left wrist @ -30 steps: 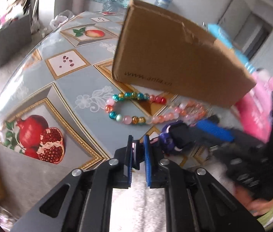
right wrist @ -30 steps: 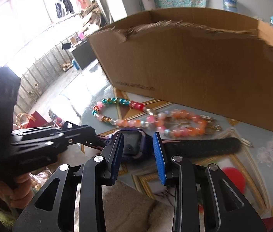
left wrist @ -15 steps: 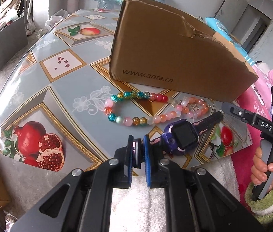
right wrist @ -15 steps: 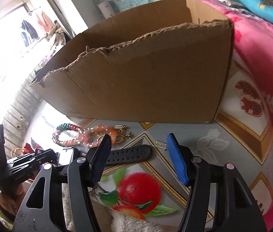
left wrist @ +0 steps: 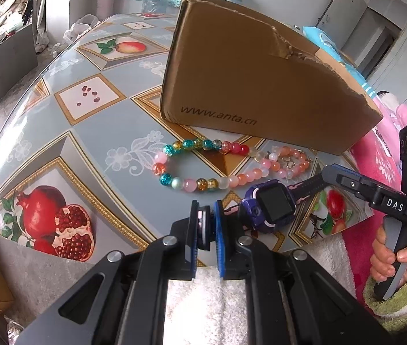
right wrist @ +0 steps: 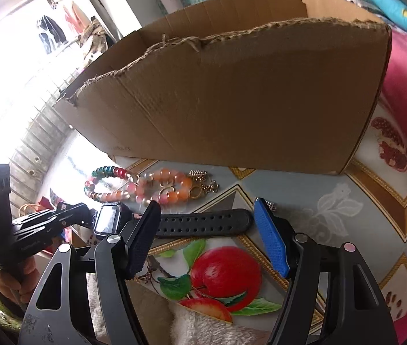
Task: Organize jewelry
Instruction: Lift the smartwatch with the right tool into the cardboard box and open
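My left gripper is shut on the near strap end of a purple watch, which lies at the table's front edge. The watch's black strap stretches toward my right gripper, which is open with the strap's free end between its fingers. A multicoloured bead bracelet and a pink-orange bead bracelet lie together in front of a brown cardboard box. Small gold and silver charms lie beside the beads.
The fruit-patterned tablecloth covers the table. The box stands just behind the jewelry, open at the top. A white fleecy cloth lies below the table's near edge. Pink bedding lies to the right.
My right gripper has let go of the watch body, opened wide and drawn back to the right, to the strap's far end. My left gripper has stayed shut on the watch strap.
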